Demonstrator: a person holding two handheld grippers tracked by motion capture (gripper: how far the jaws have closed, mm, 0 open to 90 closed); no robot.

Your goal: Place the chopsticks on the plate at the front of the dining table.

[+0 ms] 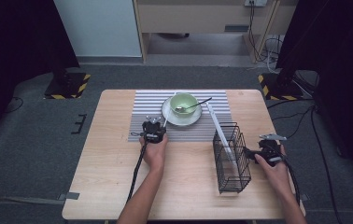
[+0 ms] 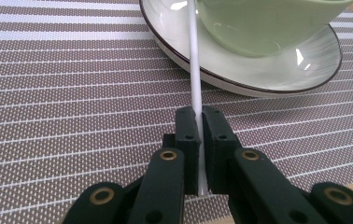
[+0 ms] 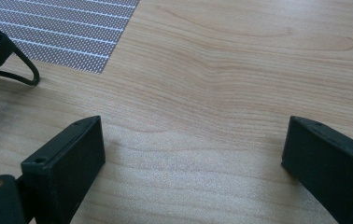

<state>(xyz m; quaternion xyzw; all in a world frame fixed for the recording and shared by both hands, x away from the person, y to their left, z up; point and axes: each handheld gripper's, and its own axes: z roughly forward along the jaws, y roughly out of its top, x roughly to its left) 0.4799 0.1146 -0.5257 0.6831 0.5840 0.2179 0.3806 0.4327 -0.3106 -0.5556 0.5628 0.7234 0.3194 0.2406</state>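
Left tool (image 2: 198, 149), held low over the striped mat (image 2: 72, 116), clamps a white stick (image 2: 194, 70); right tool (image 3: 193, 154) gapes empty.

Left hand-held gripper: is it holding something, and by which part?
Yes. The left hand-held gripper pinches a thin white stick near its lower end; its upper part leans on the saucer.

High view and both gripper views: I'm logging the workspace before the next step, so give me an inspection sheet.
Surface: wooden table, striped placemat at its far side.
Job's things: thin white stick gripped near its end, leaning on the saucer; another white stick in the black wire basket.
Clutter: green bowl on the saucer, spoon inside.
Grippers: left tool shut on the stick; right tool open above bare wood, beside the basket.
Cables: one trailing from each tool; more on the floor at far right.
Surroundings: grey carpet, stand bases with hazard stripes, wooden furniture behind.
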